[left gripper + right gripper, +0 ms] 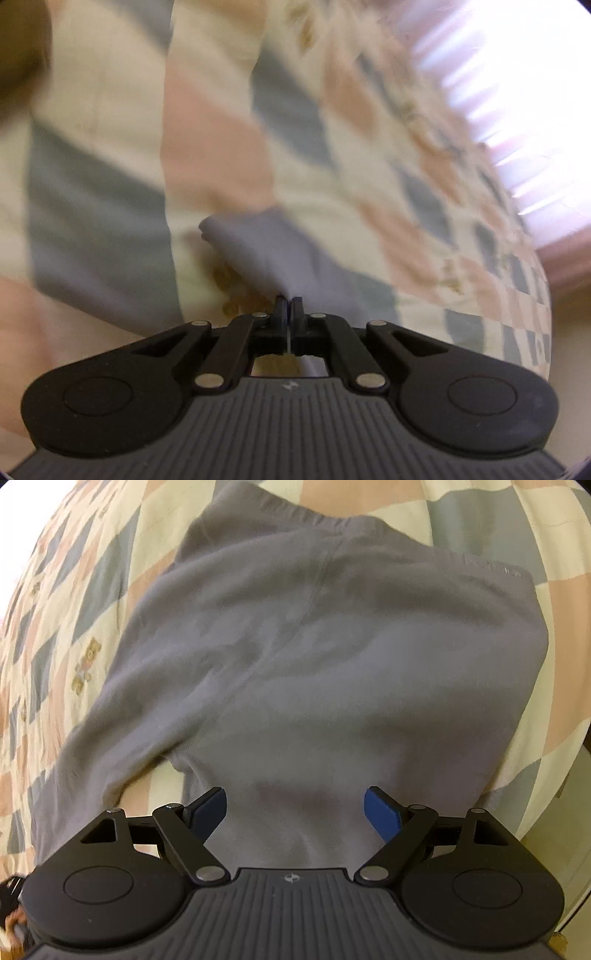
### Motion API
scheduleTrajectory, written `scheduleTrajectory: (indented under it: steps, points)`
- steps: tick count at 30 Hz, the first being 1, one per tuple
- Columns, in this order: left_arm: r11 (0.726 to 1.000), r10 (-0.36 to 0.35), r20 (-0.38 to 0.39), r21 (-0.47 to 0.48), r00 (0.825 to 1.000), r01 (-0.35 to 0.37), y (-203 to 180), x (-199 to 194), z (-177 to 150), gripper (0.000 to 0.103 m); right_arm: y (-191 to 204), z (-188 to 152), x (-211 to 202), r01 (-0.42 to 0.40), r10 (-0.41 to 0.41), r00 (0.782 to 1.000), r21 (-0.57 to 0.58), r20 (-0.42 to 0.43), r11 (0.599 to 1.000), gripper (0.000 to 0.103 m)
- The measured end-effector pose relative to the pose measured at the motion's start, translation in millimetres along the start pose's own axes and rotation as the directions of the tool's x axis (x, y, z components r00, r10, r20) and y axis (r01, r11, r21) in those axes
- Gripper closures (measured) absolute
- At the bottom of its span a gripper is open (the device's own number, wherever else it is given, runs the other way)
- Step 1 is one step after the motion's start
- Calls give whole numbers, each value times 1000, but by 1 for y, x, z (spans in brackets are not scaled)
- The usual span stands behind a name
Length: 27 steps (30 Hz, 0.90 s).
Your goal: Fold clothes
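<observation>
Grey garment (295,664), creased, on checked quilt (92,572)

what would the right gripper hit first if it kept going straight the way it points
Most likely the grey garment. The right gripper points steeply down with its jaws open, and the cloth fills the space between and ahead of them, spread over the checked bedcover. How far off the cloth is cannot be told.

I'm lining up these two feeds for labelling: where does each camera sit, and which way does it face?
Left wrist: on the left gripper, looking down along shut fingers pinching the grey garment over the checkered quilt.
Right wrist: on the right gripper, looking steeply down between open blue pads at the spread garment.
Shared: garment and quilt.
</observation>
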<state>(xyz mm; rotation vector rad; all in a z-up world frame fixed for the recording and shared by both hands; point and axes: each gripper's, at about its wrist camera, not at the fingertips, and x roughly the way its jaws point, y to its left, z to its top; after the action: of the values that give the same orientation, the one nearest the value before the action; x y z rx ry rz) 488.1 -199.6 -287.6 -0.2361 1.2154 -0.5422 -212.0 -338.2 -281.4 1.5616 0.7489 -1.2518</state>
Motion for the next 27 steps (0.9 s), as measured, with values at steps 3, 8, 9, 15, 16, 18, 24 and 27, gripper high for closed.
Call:
scheduleTrajectory:
  steps: [3, 8, 9, 15, 16, 18, 24, 27]
  points:
    - [989, 64, 45, 132, 997, -69, -1, -32, -4, 103, 0, 7, -1, -12, 12, 1000, 11, 22, 1000, 19]
    - [909, 380, -82, 219, 921, -355, 44, 12, -45, 103, 5, 22, 6, -22, 22, 1000, -12, 20, 1000, 19]
    - [877, 454, -95, 226, 886, -425, 56, 18, -55, 103, 8, 26, 6, -21, 22, 1000, -27, 21, 999, 20]
    - [853, 516, -39, 115, 856, -509, 84, -20, -66, 99, 23, 74, -19, -52, 69, 992, -163, 105, 985, 24]
    - [855, 514, -35, 99, 857, -509, 82, -26, -65, 94, 25, 88, -25, -54, 81, 988, -189, 134, 980, 31]
    - [859, 510, -27, 67, 860, -507, 79, -39, -64, 90, 28, 119, -33, -59, 103, 977, -229, 187, 972, 46]
    - [885, 464, -22, 48, 885, -463, 43, -65, -90, 89, 33, 218, -15, -119, 177, 968, -295, 180, 948, 60]
    - [900, 436, -53, 17, 898, -436, 23, -69, -113, 89, 36, 252, 14, -172, 207, 974, -293, 90, 940, 41]
